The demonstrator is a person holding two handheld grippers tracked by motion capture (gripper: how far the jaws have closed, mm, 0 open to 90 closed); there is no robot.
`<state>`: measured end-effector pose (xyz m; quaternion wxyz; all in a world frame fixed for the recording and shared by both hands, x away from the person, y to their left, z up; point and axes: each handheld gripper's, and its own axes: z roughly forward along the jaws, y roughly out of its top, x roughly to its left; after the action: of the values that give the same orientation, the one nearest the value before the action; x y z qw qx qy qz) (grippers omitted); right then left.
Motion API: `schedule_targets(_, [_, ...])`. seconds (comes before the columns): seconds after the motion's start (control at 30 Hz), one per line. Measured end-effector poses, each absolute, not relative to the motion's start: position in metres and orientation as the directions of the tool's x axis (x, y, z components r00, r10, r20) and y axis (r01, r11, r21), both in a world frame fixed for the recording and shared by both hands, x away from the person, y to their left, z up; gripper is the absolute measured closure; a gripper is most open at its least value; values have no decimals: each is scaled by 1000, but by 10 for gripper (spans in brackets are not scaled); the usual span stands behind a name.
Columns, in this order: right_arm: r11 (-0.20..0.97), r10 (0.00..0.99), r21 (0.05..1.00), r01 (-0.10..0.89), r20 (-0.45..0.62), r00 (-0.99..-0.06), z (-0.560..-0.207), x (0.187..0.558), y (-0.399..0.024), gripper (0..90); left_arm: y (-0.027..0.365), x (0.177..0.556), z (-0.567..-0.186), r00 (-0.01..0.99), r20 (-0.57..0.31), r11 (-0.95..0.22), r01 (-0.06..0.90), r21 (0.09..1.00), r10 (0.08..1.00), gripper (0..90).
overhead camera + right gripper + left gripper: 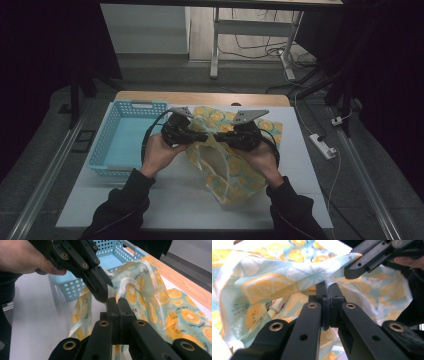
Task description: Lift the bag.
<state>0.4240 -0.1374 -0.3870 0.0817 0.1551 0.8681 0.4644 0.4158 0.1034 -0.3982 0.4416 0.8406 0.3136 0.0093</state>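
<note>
Over the white desk [170, 195], beside the blue basket [122, 137], I hold the lemon-print bag [230, 175] by its mouth, left gripper [202, 136] and right gripper [220, 137] each clamped tight on opposite rim edges, probably to spread it open.

We can make out very little writing. In the left gripper view, small dark print sits on the lemon-patterned bag [269, 285], on a pale patch near its right side, but it is too blurred for us to read. In the right gripper view, a line of tiny letters runs along the bag's clear handle strip [143, 271]; we cannot read it either. We find no other label, brand, number or sign.
</note>
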Motion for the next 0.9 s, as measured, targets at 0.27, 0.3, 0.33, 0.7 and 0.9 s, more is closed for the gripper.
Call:
schedule_targets(0.27, [525, 336, 834, 169, -21, -942, -366, 419, -138, 900, 104, 420, -370, 817, -238, -412, 489, 768, 526, 890])
schedule_targets(0.3, [524, 336, 835, 168, -21, -942, -364, 419, -138, 900, 104, 421, -367, 818, -237, -409, 487, 772, 525, 890])
schedule_targets(0.33, [522, 336, 837, 166, -23, -942, -361, 419, -139, 900, 104, 421, -364, 819, -236, -409, 484, 774, 523, 890])
schedule_targets(0.7, [516, 335, 844, 146, -41, -941, -327, 420, -140, 900, 105, 430, -325, 830, -236, -382, 460, 802, 505, 891])
schedule_targets(0.9, [505, 330, 854, 128, -54, -942, -305, 421, -141, 900, 104, 429, -301, 835, -196, -384, 428, 818, 514, 890])
